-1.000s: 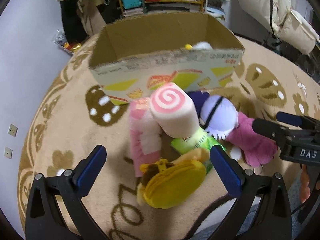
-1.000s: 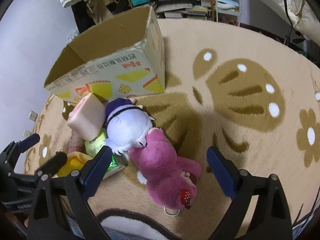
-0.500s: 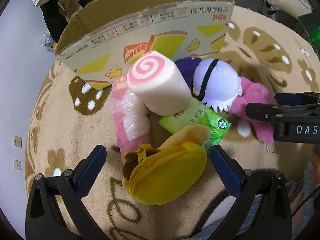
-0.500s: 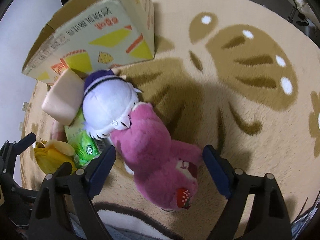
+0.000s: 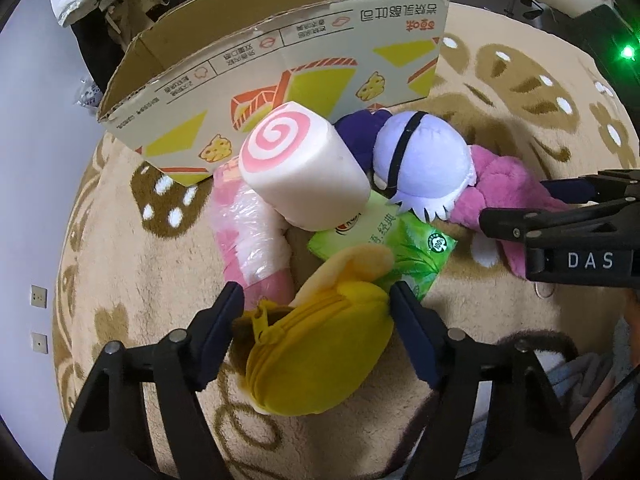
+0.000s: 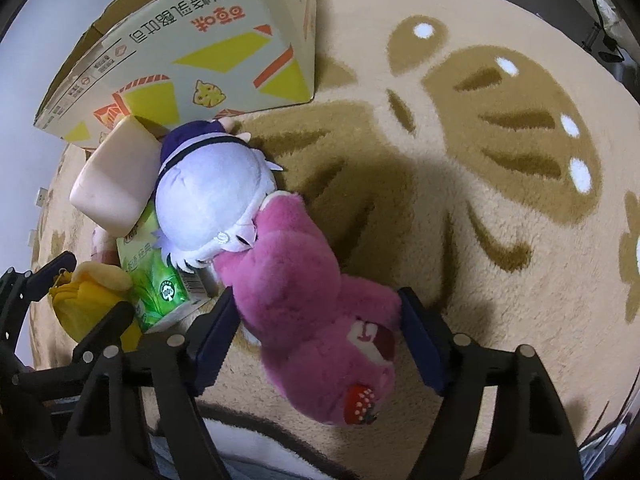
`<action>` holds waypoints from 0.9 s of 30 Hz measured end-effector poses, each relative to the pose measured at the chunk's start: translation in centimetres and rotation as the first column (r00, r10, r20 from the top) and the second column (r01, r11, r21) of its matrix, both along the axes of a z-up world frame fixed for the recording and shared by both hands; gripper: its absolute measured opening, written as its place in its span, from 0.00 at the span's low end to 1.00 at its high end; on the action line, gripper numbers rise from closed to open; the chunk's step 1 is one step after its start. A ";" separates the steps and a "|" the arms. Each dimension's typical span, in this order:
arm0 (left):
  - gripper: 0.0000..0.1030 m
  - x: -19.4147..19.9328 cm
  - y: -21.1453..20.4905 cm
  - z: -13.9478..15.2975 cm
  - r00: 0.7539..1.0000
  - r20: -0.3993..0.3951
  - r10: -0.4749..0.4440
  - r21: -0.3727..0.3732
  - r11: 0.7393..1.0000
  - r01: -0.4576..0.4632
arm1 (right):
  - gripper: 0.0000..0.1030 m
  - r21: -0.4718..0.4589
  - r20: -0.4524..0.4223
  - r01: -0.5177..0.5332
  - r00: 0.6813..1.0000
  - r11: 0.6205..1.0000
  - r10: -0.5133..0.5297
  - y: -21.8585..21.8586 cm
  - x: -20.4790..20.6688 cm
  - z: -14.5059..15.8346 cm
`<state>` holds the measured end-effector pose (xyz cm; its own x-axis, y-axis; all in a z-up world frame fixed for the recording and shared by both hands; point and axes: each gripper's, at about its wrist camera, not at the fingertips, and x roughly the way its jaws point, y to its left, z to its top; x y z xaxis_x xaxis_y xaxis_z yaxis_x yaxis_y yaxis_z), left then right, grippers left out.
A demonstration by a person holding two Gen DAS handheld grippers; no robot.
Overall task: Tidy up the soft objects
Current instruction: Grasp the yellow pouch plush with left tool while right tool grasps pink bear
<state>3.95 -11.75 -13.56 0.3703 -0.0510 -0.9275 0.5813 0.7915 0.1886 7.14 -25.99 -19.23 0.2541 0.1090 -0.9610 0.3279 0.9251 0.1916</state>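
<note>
Low in the centre of the left wrist view, your left gripper (image 5: 316, 312) straddles a yellow zip pouch (image 5: 320, 352), and its jaws have just been closing, with the blue pads at or just touching the pouch's flanks; a firm hold is not yet evident. Low in the right wrist view, your right gripper (image 6: 318, 320) has likewise just been closing around the pink plush bear (image 6: 312, 312), its pads brushing the fur on both sides. Above them lies a crowded heap: a pink swirl roll cushion (image 5: 300, 168), a lavender plush head (image 5: 424, 164), a green tissue pack (image 5: 392, 244) and a pink wrapped plush (image 5: 252, 240), all touching or overlapping. The cardboard box (image 5: 280, 68) stands at the top of the frame on the beige rug (image 6: 480, 200). Judging from this, the pouch's tan flap rests against the tissue pack, so lifting could drag the pack along. The lavender head leans on the bear, so pulling the bear may topple it. Soft fur compresses, so a shallow pinch could slip.
</note>
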 end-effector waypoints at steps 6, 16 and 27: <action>0.70 -0.2 -0.1 0.2 1.000 -0.004 0.000 0.000 1.000 0.000 | 0.75 0.005 0.005 -0.009 1.000 1.000 0.009 -0.4 0.1 -0.4; 0.57 -0.1 0.7 0.6 1.000 -0.007 0.030 -0.021 0.999 -0.031 | 0.72 -0.011 0.034 0.005 0.999 1.000 -0.005 -1.2 -1.3 1.7; 0.55 0.5 2.5 1.6 0.994 0.007 0.106 -0.047 0.993 -0.106 | 0.72 -0.022 0.092 0.053 0.994 0.998 -0.051 -2.2 -3.2 4.2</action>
